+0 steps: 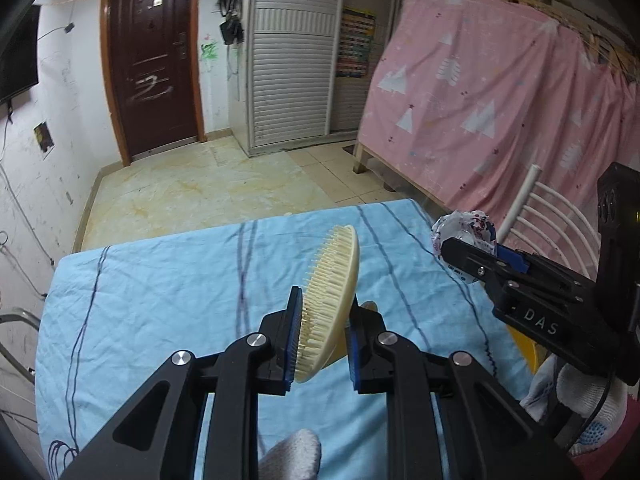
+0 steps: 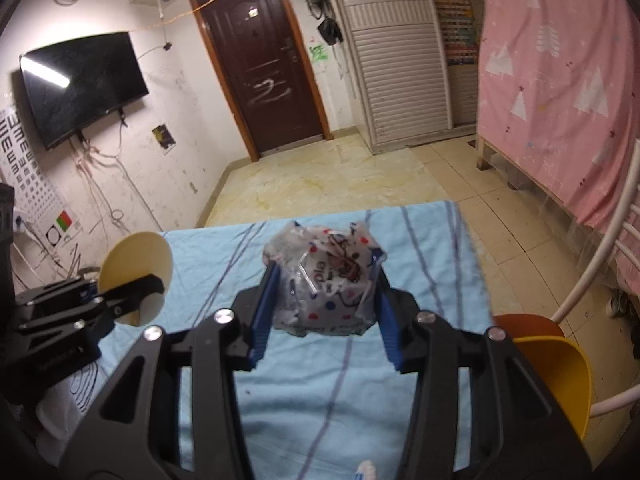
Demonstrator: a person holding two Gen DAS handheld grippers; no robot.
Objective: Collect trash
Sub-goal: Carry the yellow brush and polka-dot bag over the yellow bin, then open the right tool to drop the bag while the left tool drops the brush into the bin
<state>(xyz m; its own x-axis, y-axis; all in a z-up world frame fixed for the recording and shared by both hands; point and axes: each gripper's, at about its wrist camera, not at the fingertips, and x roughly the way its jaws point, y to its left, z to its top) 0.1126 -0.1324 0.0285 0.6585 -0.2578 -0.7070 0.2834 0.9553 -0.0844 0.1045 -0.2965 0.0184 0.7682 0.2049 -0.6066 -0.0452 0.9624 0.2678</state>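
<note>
**Both tongs loaded above the blue surface**

The left tongs (image 1: 322,332) were closed on a cream round brush (image 1: 332,300) with short plastic bristles. The brush stood on its edge between the two blue pads, tilted, with the bristles facing the left side of the left wrist view. In the right wrist view its smooth back was visible as a pale disc (image 2: 136,264), held up above the left part of the surface.

The right tongs (image 2: 324,312) were gripping a crumpled plastic wrapper (image 2: 326,280), white and transparent with red and blue dots and some printed letters. The wrapper filled the gap between the pads and was lifted clear of the cloth. From the left wrist camera the same wrapper (image 1: 466,230) showed at the tip of the right tongs, near the right edge of the surface.

The surface (image 1: 160,280) was covered with a light blue cloth with dark stripes. A yellow chair (image 2: 560,368) stood just beside it on the right. A hand in a white glove (image 1: 576,392) held the right tongs.
</note>
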